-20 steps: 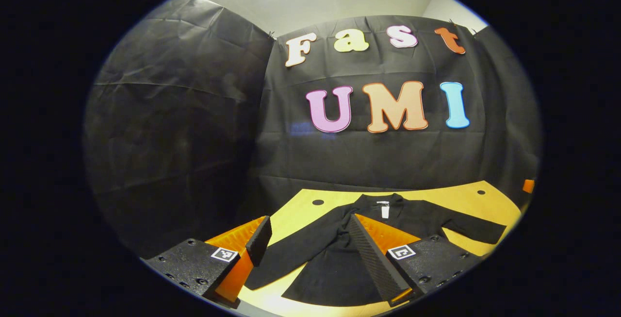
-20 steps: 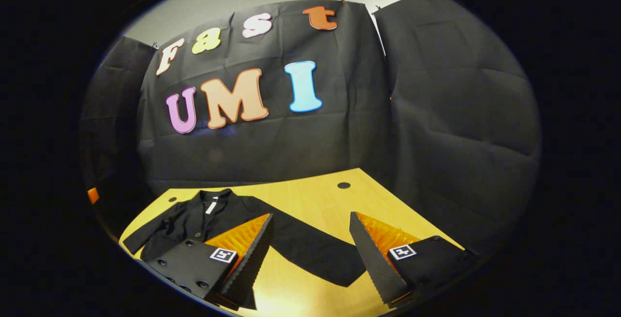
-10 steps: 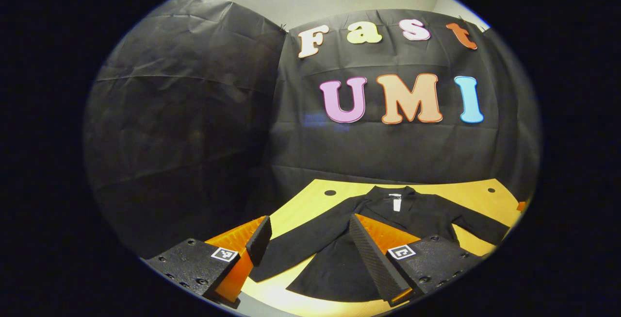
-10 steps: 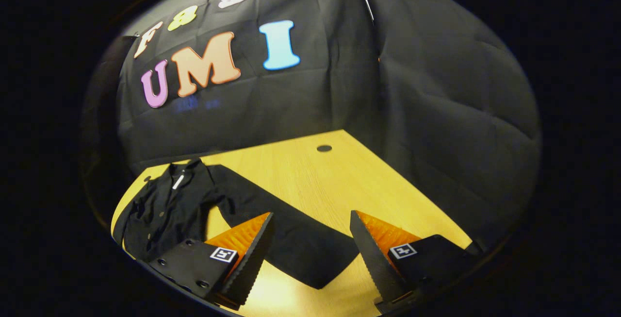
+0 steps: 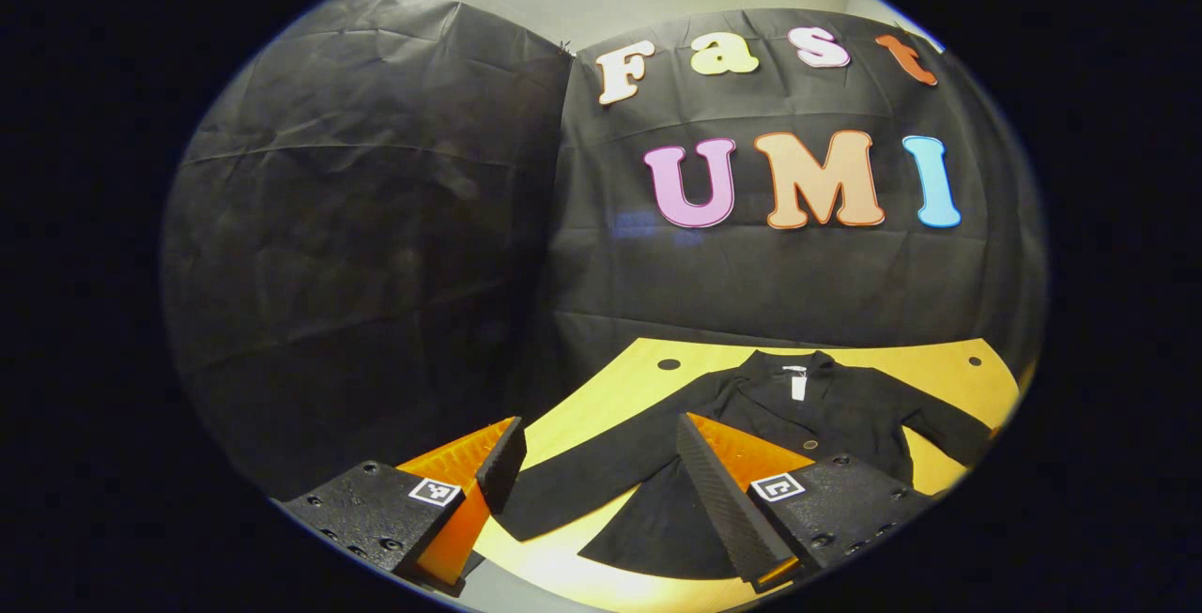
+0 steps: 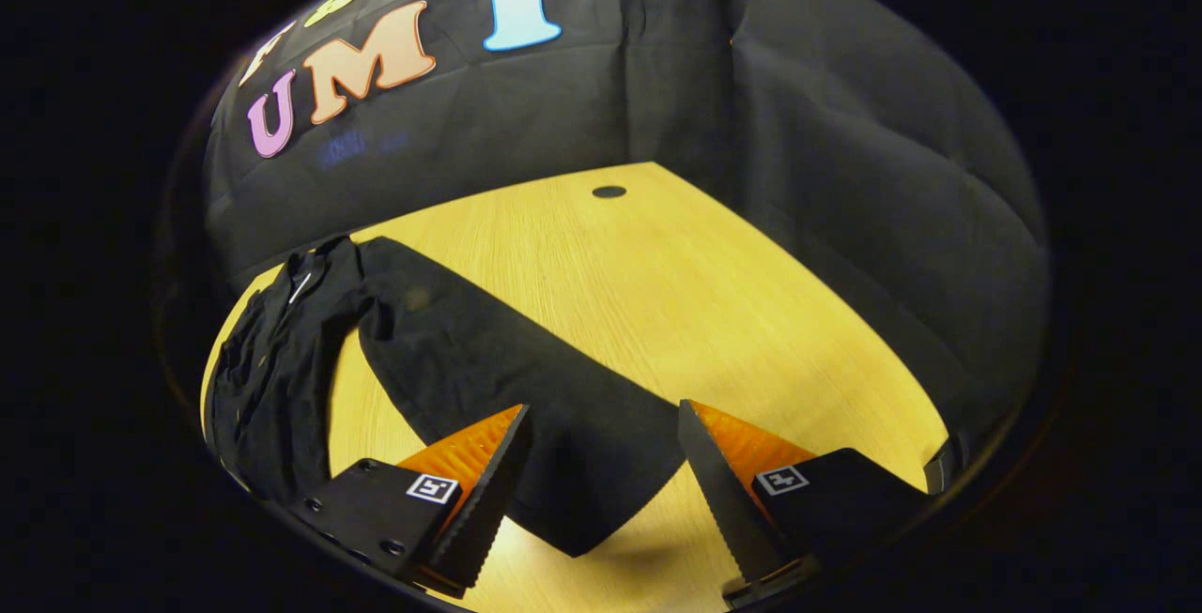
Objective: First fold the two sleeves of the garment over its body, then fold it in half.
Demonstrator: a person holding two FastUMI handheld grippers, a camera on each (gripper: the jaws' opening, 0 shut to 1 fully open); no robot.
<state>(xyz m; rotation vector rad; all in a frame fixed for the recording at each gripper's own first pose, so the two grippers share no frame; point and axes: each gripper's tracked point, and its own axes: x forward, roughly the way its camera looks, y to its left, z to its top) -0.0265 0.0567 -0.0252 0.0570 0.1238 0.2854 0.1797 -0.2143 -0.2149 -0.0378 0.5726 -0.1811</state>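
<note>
I see the black garment [image 5: 826,416] lying flat on the wooden counter [image 6: 714,294], collar toward the far edge, both sleeves stretched outward, unfolded. My left gripper [image 5: 601,491] is spread wide above the near-left sleeve [image 5: 601,477], holding nothing. My right gripper [image 6: 606,491] is likewise spread, its fingers straddling the other sleeve's cuff [image 6: 592,491]; whether they touch the cloth I cannot tell.

A black long-sleeved garment [image 5: 798,425] lies flat and unfolded on the wooden desk [image 6: 676,294], its collar toward the far edge and a small white tag at the neck. Both sleeves [image 6: 488,360] stretch outward, angled toward the near edge.
</note>
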